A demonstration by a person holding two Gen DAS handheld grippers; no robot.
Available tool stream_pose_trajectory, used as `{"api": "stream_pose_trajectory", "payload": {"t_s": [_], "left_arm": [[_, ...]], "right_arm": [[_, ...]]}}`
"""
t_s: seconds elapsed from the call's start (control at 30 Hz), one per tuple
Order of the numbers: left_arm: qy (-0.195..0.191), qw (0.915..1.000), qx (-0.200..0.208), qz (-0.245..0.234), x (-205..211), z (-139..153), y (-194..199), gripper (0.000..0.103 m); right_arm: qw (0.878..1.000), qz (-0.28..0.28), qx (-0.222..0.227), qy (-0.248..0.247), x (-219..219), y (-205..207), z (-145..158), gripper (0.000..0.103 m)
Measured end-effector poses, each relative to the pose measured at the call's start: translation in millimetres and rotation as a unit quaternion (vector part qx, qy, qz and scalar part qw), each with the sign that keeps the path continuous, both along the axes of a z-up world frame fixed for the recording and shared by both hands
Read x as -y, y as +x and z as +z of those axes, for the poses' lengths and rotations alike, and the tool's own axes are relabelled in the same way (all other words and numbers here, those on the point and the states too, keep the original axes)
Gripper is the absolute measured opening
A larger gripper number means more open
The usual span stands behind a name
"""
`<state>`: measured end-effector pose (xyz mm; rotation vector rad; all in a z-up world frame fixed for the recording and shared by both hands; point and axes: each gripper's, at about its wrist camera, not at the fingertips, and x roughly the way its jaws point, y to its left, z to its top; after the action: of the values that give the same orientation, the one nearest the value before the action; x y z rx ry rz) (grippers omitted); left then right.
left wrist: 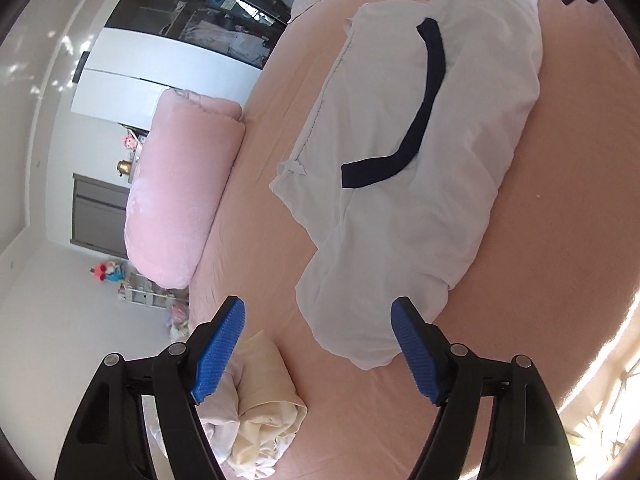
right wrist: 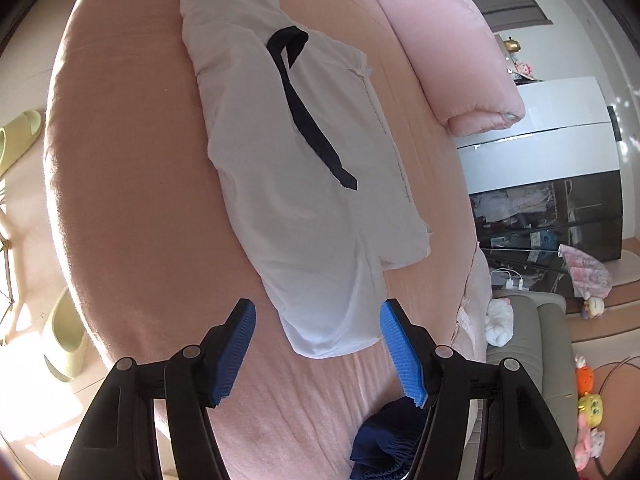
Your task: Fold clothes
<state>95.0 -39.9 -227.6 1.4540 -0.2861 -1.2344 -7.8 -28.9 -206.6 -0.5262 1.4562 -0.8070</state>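
A: Status on the white garment [left wrist: 420, 184]?

B: It lies lengthwise on the pink bed [left wrist: 560, 240], partly folded into a long bundle, with a dark strap [left wrist: 420, 120] across the top.

A: Left gripper [left wrist: 318, 344]?

B: Jaws wide apart, nothing between the blue pads [left wrist: 218, 352]. It hovers over the near end of the garment; whether it touches the cloth is unclear. A crumpled cream cloth [left wrist: 264, 408] sits at the bed edge below it.

A: Right gripper [right wrist: 318, 346]?

B: Also spread open and empty, at the garment's opposite end. A navy garment [right wrist: 384, 440] is under its right finger. A pink pillow [right wrist: 448, 48] lies beside the white one.
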Motion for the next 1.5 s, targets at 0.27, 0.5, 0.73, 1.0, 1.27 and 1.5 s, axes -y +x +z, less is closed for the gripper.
{"api": "stream_pose_trajectory", "payload": {"t_s": [0.27, 0.5, 0.73, 1.0, 1.27, 1.5], "left_arm": [[-0.010, 0.9961, 0.078, -0.040, 0.4, -24.9, -0.6, 0.081], [-0.085, 0.9553, 0.237, -0.154, -19.6, -63.8, -5.3, 0.093], [-0.136, 0.9140, 0.312, -0.221, -41.4, -88.5, -9.3, 0.094], [-0.162, 0.8756, 0.370, -0.266, -47.5, -97.8, -4.7, 0.094], [-0.128, 0.9001, 0.336, -0.245, -30.7, -84.0, -3.7, 0.094], [-0.100, 0.9249, 0.318, -0.183, -19.4, -84.4, -8.3, 0.093]], "right_arm": [[0.998, 0.016, -0.051, -0.018, -0.2, 7.2, -21.4, 0.076], [0.995, 0.012, -0.088, -0.034, 7.0, 10.7, -36.4, 0.076], [0.993, 0.022, -0.109, -0.034, 8.8, 16.7, -49.4, 0.080], [0.986, 0.054, -0.144, -0.061, 0.4, 18.5, -61.0, 0.081], [0.990, 0.025, -0.136, -0.036, 11.4, 19.6, -56.7, 0.081], [0.992, 0.000, -0.128, -0.016, 17.4, 20.0, -52.6, 0.081]]}}
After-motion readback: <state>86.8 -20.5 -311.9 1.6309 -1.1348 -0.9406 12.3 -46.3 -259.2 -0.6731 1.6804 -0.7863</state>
